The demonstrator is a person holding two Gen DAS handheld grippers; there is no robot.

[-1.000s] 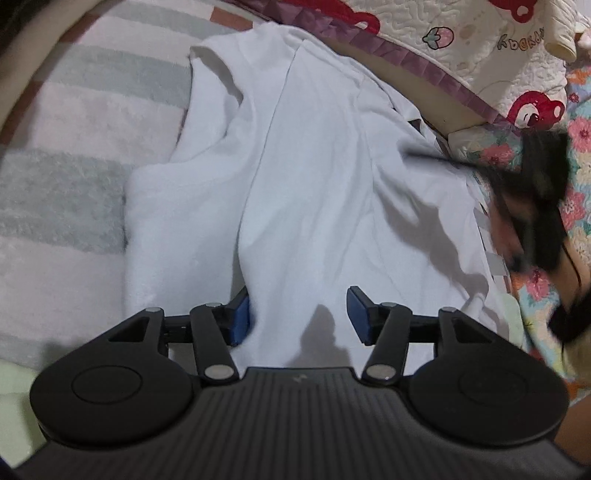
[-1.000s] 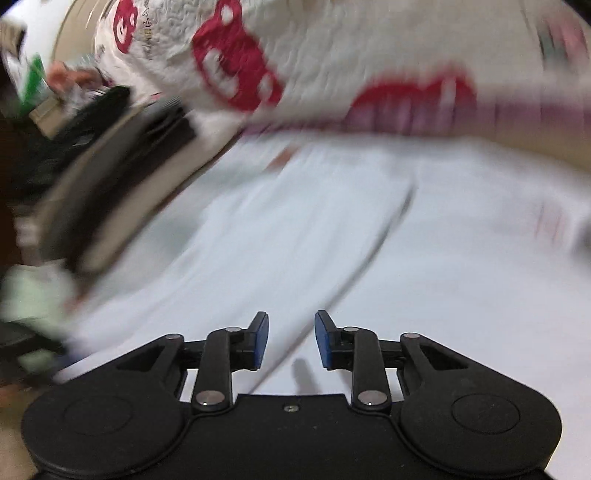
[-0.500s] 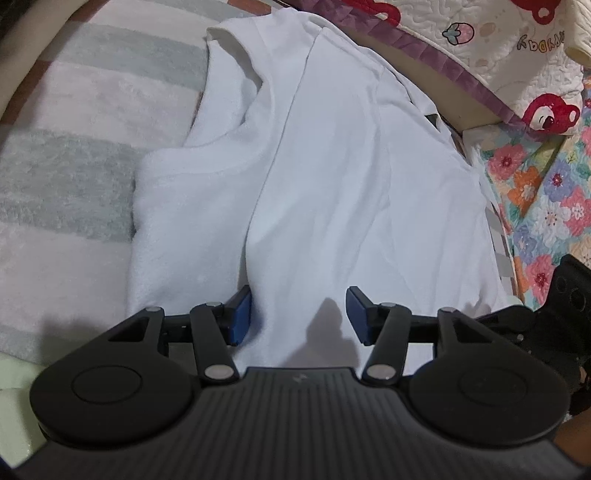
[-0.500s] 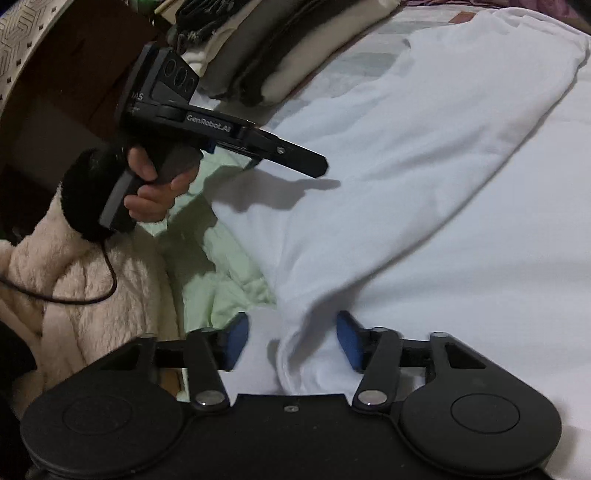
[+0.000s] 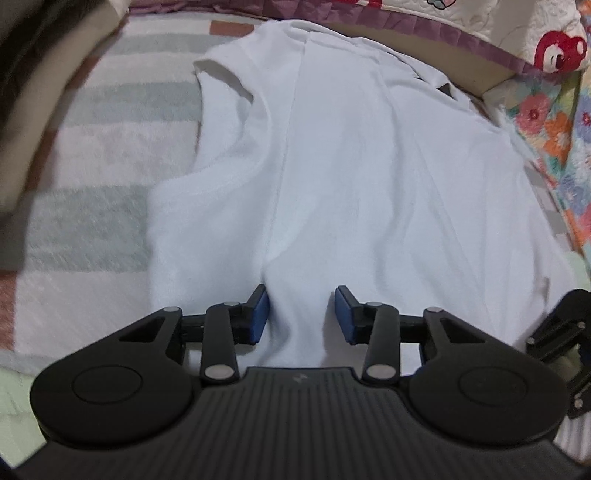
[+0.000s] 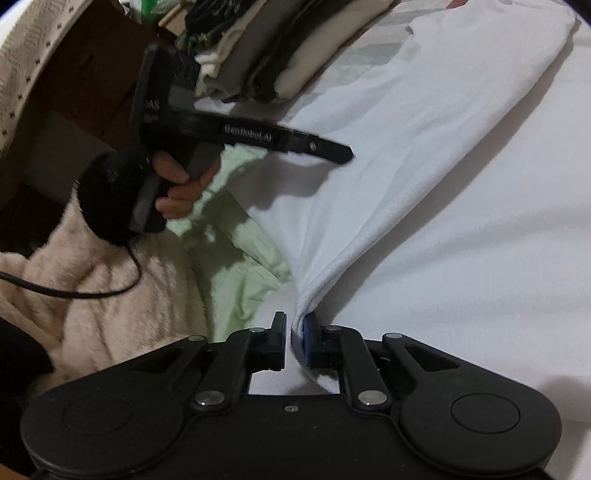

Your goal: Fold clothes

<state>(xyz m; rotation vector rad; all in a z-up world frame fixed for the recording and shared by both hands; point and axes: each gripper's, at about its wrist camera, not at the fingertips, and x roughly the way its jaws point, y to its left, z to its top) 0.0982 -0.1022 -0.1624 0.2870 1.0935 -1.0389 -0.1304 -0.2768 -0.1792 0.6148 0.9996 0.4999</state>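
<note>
Left claw is released, jaws wide apart, hovering low over the near hem of the white shirt; a raised crease of cloth runs between its blue pads but they don't touch it. To its left lies a striped blanket, with the shirt's folded sleeve ahead-left of the pads. The shirt spreads flat ahead of the claw, collar at the far end by a purple-edged quilt; a floral cover lies to the right. Right claw is clenched on a bunched edge of the shirt, cloth pinched between the pads and fanning out ahead and to the right. To its left are a fuzzy beige sleeve and a green sheet. Ahead-left, a hand holds the left claw's handle. A stack of folded clothes sits far ahead-left.
</note>
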